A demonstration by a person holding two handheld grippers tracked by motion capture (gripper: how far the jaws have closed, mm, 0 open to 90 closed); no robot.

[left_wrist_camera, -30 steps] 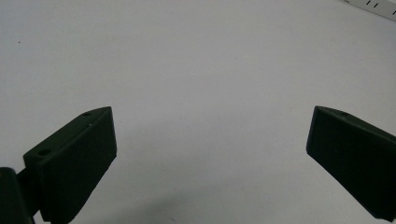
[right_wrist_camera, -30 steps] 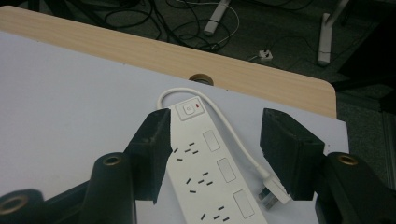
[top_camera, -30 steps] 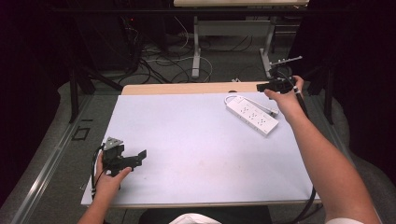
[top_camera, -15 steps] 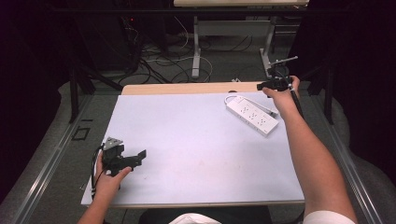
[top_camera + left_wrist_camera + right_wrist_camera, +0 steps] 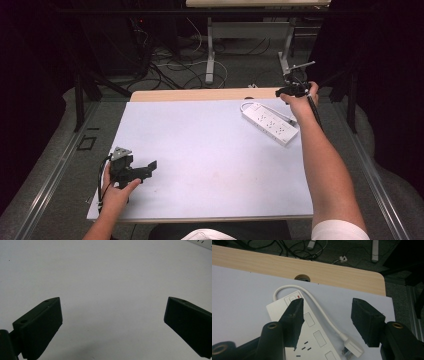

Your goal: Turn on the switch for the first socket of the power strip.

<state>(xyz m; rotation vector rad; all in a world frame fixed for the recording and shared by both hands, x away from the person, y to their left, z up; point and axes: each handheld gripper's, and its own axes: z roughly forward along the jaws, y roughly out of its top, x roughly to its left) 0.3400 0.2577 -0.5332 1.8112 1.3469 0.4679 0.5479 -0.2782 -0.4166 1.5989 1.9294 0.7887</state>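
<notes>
Power strip (image 5: 270, 123) at the table's (image 5: 200, 150) two o'clock, cable (image 5: 322, 312) looping to its plug (image 5: 352, 350) | likely light, rigid, slick plastic; best pinched across its narrow width, or by the plug | right gripper (image 5: 325, 315) spread, empty, above it | left gripper (image 5: 112, 312) spread, at seven o'clock | right gripper view reveals the plug's pins; high view places both hands.
</notes>
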